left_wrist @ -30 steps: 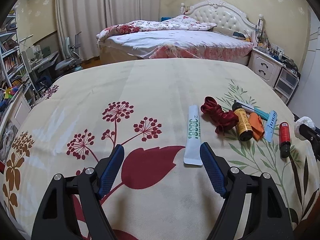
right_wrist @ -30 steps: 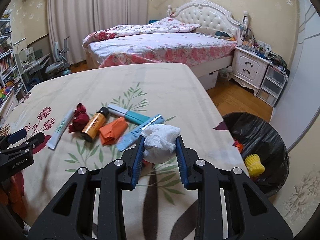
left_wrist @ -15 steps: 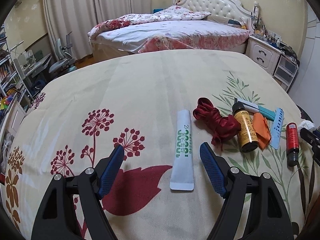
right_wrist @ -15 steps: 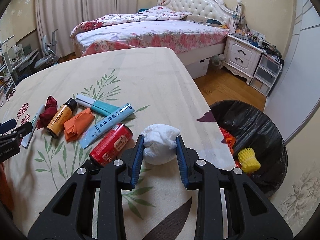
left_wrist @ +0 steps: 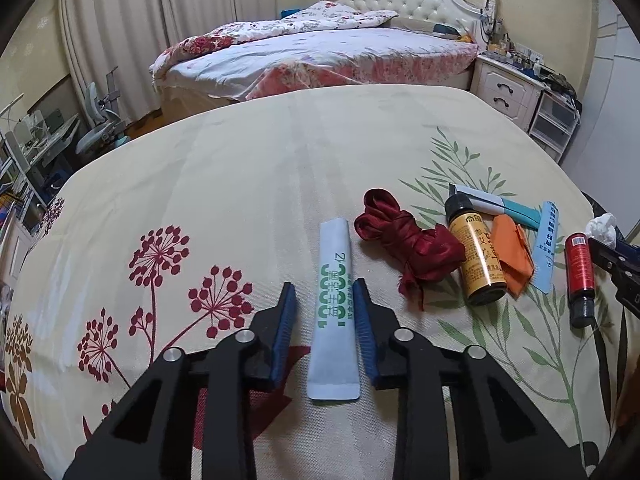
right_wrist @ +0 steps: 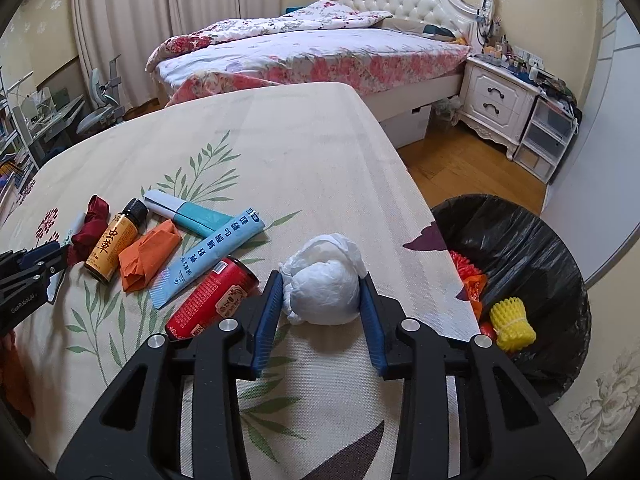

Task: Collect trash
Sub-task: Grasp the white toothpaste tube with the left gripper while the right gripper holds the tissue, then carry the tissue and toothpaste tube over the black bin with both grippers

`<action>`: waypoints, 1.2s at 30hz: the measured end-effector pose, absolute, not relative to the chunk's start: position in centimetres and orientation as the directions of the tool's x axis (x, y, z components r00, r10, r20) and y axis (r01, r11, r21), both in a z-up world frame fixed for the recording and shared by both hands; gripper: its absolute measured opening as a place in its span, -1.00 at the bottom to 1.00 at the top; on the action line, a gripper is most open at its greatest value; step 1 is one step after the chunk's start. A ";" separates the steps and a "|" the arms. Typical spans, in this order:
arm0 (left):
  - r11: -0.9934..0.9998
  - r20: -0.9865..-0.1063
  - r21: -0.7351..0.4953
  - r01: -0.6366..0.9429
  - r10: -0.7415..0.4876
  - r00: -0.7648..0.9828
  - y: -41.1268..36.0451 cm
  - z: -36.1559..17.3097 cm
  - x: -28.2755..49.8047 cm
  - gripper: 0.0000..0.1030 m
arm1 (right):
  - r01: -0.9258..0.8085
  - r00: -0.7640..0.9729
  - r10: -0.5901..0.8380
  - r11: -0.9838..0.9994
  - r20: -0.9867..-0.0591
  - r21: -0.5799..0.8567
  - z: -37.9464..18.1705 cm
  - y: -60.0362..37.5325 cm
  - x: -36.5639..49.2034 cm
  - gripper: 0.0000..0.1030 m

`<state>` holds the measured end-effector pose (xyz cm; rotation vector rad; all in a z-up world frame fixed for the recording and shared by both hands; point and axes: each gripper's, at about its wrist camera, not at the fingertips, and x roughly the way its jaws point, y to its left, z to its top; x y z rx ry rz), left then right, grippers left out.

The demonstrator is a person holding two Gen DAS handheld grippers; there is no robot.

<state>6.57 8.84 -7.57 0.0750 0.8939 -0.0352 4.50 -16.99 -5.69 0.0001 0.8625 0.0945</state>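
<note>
The left gripper [left_wrist: 325, 294] is held low over the cloth-covered tabletop [left_wrist: 248, 184], its blue ribbed pads set either side of a flat white tube [left_wrist: 334, 312] with green print; the jaws are narrowed around the tube, though whether the pads touch it cannot be told. The tube lies lengthwise on the woven cream cloth, which is printed with dark red flower heads and green leaf sprays. The right gripper [right_wrist: 322, 292] is pointed toward the tabletop's right edge and is pinched on a crumpled white tissue wad [right_wrist: 322, 284], soft and rounded, pressed by both pads. Beside it a red can [right_wrist: 212, 300] lies on its side, with a flat light-blue packet [right_wrist: 212, 258] just behind it. Further left are seen a folded orange wrapper [right_wrist: 148, 256], an amber bottle [right_wrist: 114, 242] with a black cap, a teal-and-white tube [right_wrist: 184, 212] and a bunched dark red satin ribbon [left_wrist: 404, 236]. On the wooden floor past the tabletop's edge a round bin lined with a glossy black bag [right_wrist: 532, 248] stands open, with a yellow foam net sleeve [right_wrist: 512, 322] and red and orange scraps inside.
</note>
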 end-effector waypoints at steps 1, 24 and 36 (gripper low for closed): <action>0.996 -0.779 0.055 0.064 0.002 0.627 8.8 -7.6 6.5 -0.57 | -0.083 0.646 0.083 0.996 -0.759 0.038 -5.7 -17.0 4.5 -0.27; 0.998 -0.670 -0.018 0.068 -0.062 0.739 7.7 -4.8 3.7 -0.64 | -0.052 0.680 0.047 0.999 -0.731 0.016 -4.9 -17.5 3.4 -0.37; 0.954 -0.575 -0.057 0.294 -0.272 0.771 -1.5 -1.2 4.4 -0.64 | 0.127 0.737 -0.108 0.992 -0.668 -0.021 -2.5 -24.5 2.2 -0.37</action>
